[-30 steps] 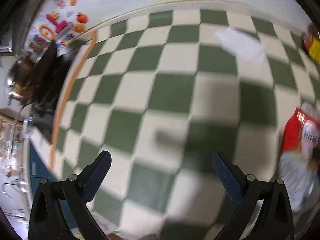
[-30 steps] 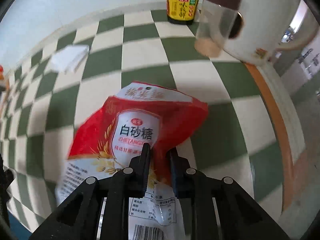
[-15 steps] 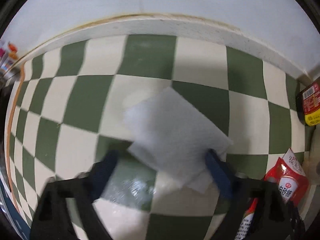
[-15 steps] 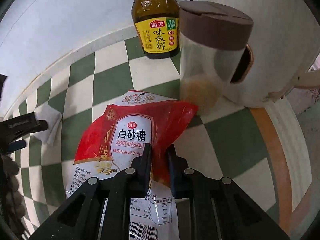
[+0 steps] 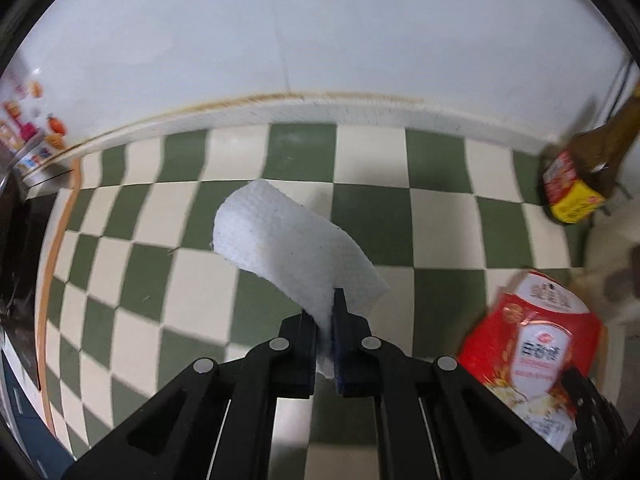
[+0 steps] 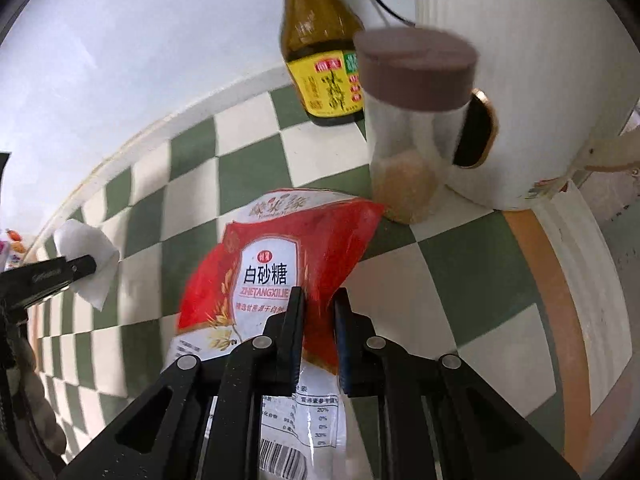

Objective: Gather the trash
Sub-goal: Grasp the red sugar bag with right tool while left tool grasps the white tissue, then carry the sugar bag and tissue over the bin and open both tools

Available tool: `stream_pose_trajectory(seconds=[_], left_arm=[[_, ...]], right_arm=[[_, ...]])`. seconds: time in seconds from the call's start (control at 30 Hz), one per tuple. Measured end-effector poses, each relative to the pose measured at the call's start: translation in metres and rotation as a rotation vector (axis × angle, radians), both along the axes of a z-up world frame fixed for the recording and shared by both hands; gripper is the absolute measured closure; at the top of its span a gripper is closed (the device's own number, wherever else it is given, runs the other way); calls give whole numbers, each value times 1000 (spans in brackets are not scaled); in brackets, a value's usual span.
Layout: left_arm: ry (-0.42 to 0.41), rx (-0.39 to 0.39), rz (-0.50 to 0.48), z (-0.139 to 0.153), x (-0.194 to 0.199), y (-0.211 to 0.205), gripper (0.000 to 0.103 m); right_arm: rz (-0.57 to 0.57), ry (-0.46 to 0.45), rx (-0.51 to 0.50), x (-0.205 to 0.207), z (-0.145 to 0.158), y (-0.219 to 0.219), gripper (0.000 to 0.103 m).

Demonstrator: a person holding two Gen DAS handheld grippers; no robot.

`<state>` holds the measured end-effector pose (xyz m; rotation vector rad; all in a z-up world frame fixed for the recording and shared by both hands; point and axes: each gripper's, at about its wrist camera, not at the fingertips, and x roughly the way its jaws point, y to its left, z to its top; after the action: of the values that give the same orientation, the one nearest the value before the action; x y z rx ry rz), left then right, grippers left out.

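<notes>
The fingers (image 5: pixel 338 320) of the left gripper (image 5: pixel 326 322) were pressed together on a white paper towel (image 5: pixel 288 248), which curled up and away from them above the checked table (image 5: pixel 400 220). The right gripper (image 6: pixel 318 308) had its fingers (image 6: pixel 294 312) nearly closed on a red and white sugar bag (image 6: pixel 280 256), pinching its lower part while the rest of the bag lay toward the wall. Beyond the bag stood a brown sauce bottle (image 6: pixel 320 40) with a yellow label, and just beside it a clear jar (image 6: pixel 408 128) with a brown lid, close against a white appliance (image 6: pixel 540 80). From the right wrist view, the towel (image 6: pixel 86 256) showed far left, well apart from the bag.
</notes>
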<state>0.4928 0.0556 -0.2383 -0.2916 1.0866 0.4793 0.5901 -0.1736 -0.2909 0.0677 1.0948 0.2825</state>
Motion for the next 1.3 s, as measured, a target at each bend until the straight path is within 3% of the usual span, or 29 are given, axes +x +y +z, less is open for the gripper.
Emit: stream_pose_trajectory(seconds=[0.17, 0.4, 0.53, 0.77, 0.97, 1.07, 1.2, 1.3], left_arm=[[-76, 31, 3, 50, -57, -6, 99], [-135, 126, -8, 74, -154, -9, 99], [-163, 176, -24, 84, -219, -23, 99], [-196, 145, -76, 86, -332, -42, 99], [-173, 88, -128, 69, -402, -58, 99], [-107, 25, -139, 46, -428, -62, 99], [-19, -44, -142, 5, -446, -63, 99], [57, -121, -111, -39, -454, -57, 99]], right_arm=[[21, -43, 50, -35, 32, -9, 92], [60, -118, 88, -106, 77, -20, 95], [75, -180, 85, -166, 103, -26, 97], [68, -249, 79, -295, 138, -41, 98], [62, -256, 92, -413, 149, -58, 99], [82, -204, 96, -459, 136, -65, 99], [127, -112, 65, -503, 100, -66, 99], [157, -36, 32, -512, 59, -63, 99]])
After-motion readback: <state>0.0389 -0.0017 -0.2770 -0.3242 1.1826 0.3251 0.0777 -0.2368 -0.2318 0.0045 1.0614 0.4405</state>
